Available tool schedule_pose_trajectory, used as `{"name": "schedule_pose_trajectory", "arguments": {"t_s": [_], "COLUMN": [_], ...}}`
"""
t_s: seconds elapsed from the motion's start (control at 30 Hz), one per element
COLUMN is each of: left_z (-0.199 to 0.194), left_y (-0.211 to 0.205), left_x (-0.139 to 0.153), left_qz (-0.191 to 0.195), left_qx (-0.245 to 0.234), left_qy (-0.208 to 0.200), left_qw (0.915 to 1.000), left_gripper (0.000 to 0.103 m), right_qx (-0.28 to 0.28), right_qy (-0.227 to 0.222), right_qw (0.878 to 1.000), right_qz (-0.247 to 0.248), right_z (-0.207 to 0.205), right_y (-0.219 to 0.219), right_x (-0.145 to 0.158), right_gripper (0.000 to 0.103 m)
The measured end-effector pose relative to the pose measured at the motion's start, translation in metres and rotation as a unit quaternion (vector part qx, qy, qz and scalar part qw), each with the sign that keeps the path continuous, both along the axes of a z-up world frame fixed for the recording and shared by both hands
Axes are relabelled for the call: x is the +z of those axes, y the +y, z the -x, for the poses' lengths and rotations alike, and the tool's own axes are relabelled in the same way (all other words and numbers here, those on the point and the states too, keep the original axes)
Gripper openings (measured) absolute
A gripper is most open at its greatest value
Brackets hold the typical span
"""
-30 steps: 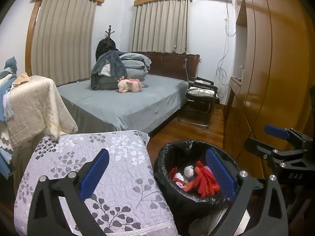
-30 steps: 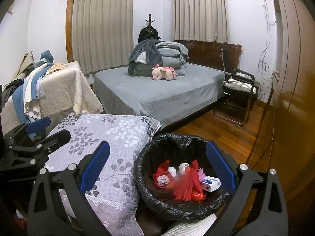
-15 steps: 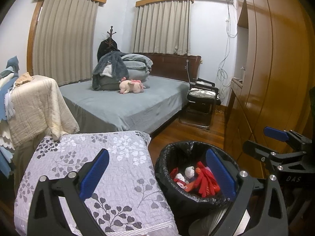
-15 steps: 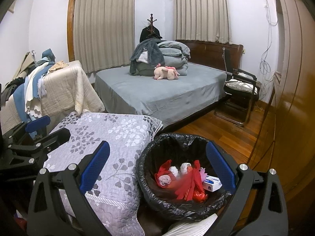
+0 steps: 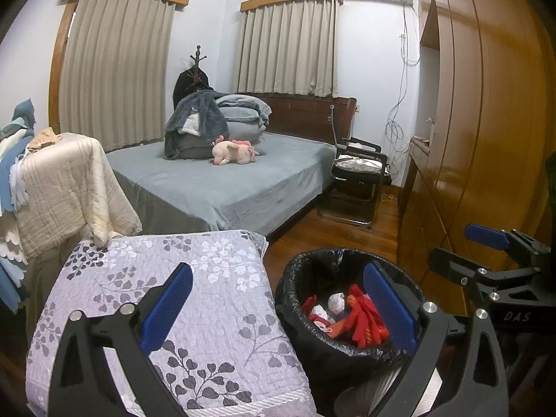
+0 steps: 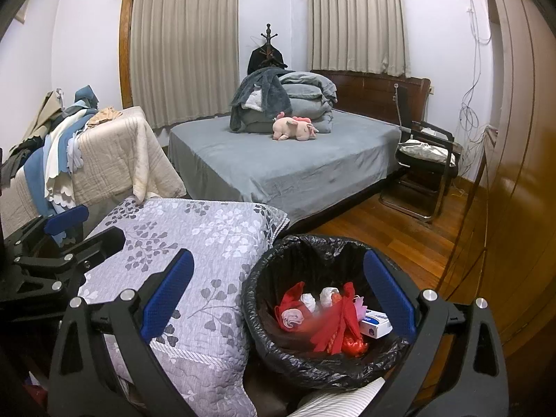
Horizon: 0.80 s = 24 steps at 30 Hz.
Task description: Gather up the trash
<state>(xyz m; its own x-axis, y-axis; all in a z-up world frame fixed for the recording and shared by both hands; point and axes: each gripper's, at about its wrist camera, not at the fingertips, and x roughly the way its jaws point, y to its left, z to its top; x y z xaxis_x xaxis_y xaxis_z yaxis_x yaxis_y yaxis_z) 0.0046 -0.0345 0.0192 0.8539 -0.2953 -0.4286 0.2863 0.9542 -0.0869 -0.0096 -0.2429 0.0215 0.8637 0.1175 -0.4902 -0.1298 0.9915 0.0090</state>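
Bin (image 6: 323,358), black-lined, directly below right gripper (image 6: 278,299); left gripper (image 5: 278,307) offset over quilt (image 5: 180,299); both spread, empty.

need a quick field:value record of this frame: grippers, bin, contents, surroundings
left gripper: open, holds nothing
right gripper: open, holds nothing
trash bin: black liner, on the floor beside the floral quilt
bin contents: red scraps, white crumpled tissue, small white-and-blue box
background: bed with pink plush toy, chair, wooden wardrobe
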Motion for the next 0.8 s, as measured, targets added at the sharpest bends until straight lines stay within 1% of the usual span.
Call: {"name": "schedule_pose_trajectory", "arguments": {"t_s": [0.8], "left_z": [0.0007], "left_y": [0.003], "left_x": [-0.0006], "left_qz": [-0.001], "left_qx": [0.002], "left_qy": [0.001], "left_qw": [1.0], "left_gripper": [0.097], "right_qx": [0.001], "right_qy": [0.0], "right_qw": [1.0], "right_qz": [0.0], "right_z": [-0.0001], "right_y": [0.0019], "right_x": [0.0001], "right_gripper": [0.096]}}
